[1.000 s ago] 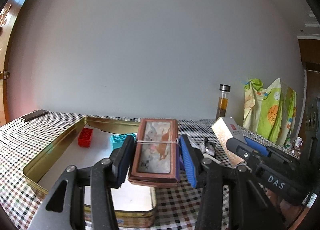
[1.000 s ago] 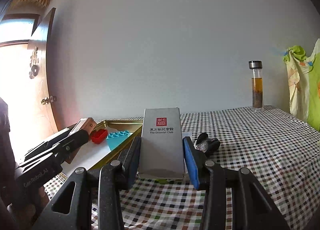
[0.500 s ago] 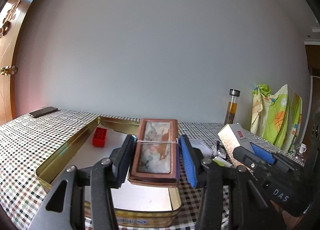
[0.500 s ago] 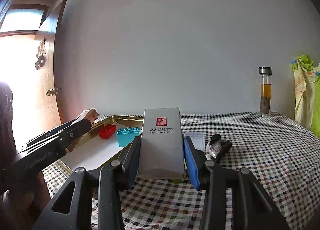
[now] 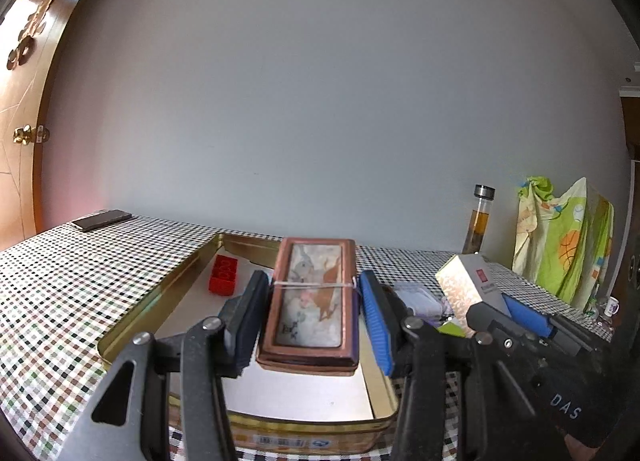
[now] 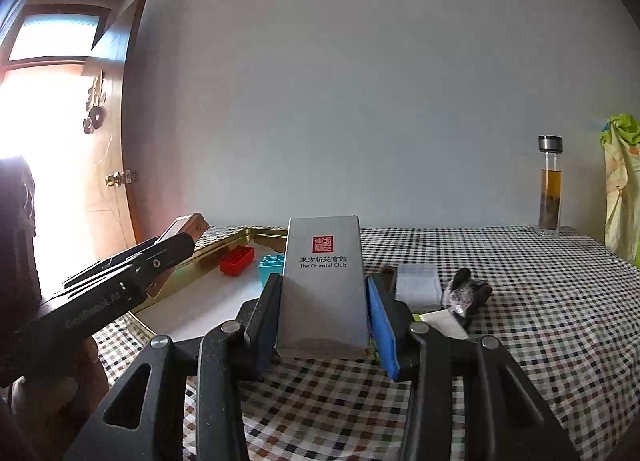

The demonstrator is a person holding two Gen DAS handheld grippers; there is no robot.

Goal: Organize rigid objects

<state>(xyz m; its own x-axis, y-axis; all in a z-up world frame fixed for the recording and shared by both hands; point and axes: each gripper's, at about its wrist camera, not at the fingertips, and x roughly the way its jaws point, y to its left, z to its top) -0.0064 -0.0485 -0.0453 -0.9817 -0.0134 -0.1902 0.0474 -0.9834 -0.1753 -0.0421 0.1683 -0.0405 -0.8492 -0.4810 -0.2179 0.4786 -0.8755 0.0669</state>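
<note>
My left gripper [image 5: 312, 315] is shut on a brown box with a picture lid and a rubber band [image 5: 314, 301], held above the open gold tin [image 5: 168, 293]. A red brick [image 5: 223, 280] lies in the tin; a turquoise brick [image 6: 271, 267] shows beside the red brick [image 6: 237, 259] in the right wrist view. My right gripper [image 6: 322, 315] is shut on a grey "The Oriental Club" box [image 6: 323, 285], held over the checked tablecloth to the right of the tin. That box also shows in the left wrist view [image 5: 466, 285].
A clear plastic packet [image 6: 418, 287], a dark crumpled object [image 6: 466, 295] and a white card [image 6: 442, 323] lie on the cloth right of the tin. A glass bottle [image 6: 550, 187] stands at the back. A phone [image 5: 102, 219] lies far left. Green cloth [image 5: 564, 241] hangs at right.
Both grippers have moved left and slightly up with their boxes. The left gripper's box now hangs farther over the tin's inside; the red brick appears closer to its left finger.
</note>
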